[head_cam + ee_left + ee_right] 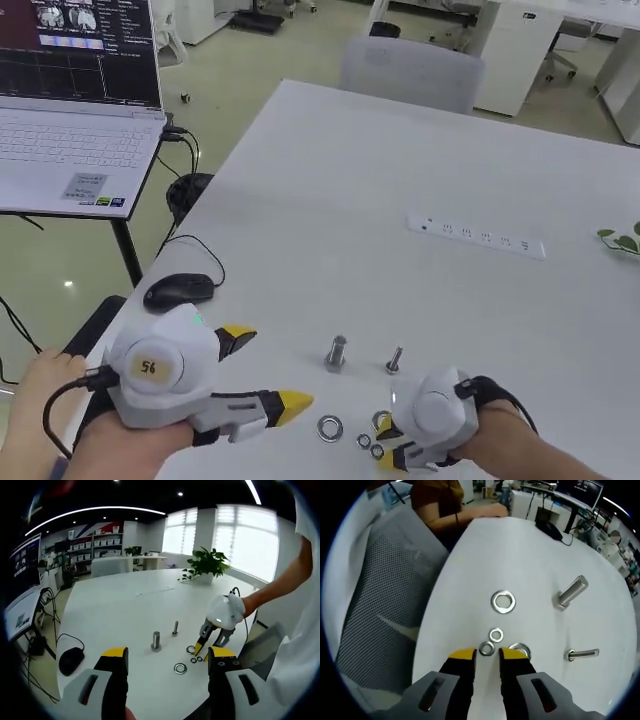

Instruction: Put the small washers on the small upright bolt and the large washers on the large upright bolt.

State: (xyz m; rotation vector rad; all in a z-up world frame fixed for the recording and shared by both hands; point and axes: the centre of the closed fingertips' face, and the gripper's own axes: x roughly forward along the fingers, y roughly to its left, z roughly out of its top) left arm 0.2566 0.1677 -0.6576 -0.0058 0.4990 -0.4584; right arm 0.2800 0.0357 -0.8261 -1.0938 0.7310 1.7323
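The large bolt (pixel 336 353) and the small bolt (pixel 394 360) stand upright near the table's front edge. In front of them lie a large washer (pixel 330 429) and two small washers (pixel 364 441). A second large washer (pixel 382 420) is partly hidden by my right gripper (pixel 385 447). In the right gripper view, my right gripper (pixel 487 656) is narrowly open, low over the table. One small washer (pixel 487 649) lies flat between its yellow tips, and another (pixel 496 634) lies just ahead. My left gripper (pixel 266 368) is wide open and holds nothing, left of the bolts.
A black mouse (pixel 178 291) with its cable sits at the table's left edge. A white power strip (pixel 476 236) lies farther back on the right. A laptop (pixel 70 140) stands on a side stand to the left, and a grey chair (pixel 410 72) is beyond the far edge.
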